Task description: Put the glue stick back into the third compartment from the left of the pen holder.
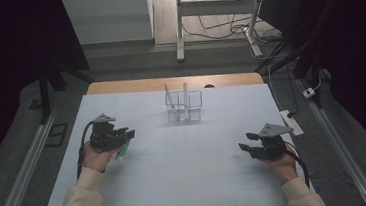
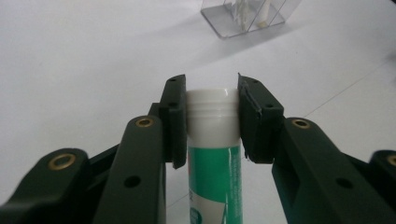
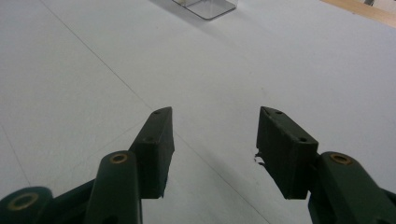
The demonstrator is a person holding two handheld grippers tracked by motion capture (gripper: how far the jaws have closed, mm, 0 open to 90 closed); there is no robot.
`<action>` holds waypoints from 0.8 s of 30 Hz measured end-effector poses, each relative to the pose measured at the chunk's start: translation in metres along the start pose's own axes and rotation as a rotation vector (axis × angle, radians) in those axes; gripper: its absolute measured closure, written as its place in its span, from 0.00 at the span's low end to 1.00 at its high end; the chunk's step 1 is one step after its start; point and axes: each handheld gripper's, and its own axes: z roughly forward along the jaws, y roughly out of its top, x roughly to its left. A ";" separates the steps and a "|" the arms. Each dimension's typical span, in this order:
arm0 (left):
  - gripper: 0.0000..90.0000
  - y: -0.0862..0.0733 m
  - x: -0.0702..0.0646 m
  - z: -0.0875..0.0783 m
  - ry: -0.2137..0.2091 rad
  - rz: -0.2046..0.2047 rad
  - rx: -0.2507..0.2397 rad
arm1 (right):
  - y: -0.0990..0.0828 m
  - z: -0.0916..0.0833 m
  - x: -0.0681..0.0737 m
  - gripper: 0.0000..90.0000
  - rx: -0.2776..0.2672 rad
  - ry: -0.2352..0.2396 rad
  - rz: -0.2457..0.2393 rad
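Ahead, clear organizer [image 1: 185, 106] stands well apart from left tool [image 1: 127, 134] clamping tube [image 2: 214, 154].

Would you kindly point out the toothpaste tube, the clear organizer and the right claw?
toothpaste tube [image 2: 211, 109], left gripper view, white cap.
clear organizer [image 1: 194, 100], high view, right wall.
right claw [image 3: 212, 149], right gripper view, midway between fingertips.

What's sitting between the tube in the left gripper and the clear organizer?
Nothing: in the high view, bare white tabletop runs from the green-and-white tube in the left gripper to the clear organizer.
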 end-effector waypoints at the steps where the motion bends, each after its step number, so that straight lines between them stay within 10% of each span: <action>1: 0.72 0.000 0.000 -0.001 -0.004 -0.001 -0.006 | 0.000 0.000 0.000 0.51 -0.001 0.000 0.000; 24: 0.72 0.014 -0.010 0.006 -0.086 0.023 -0.134 | -0.005 -0.003 0.002 0.51 0.010 -0.005 0.021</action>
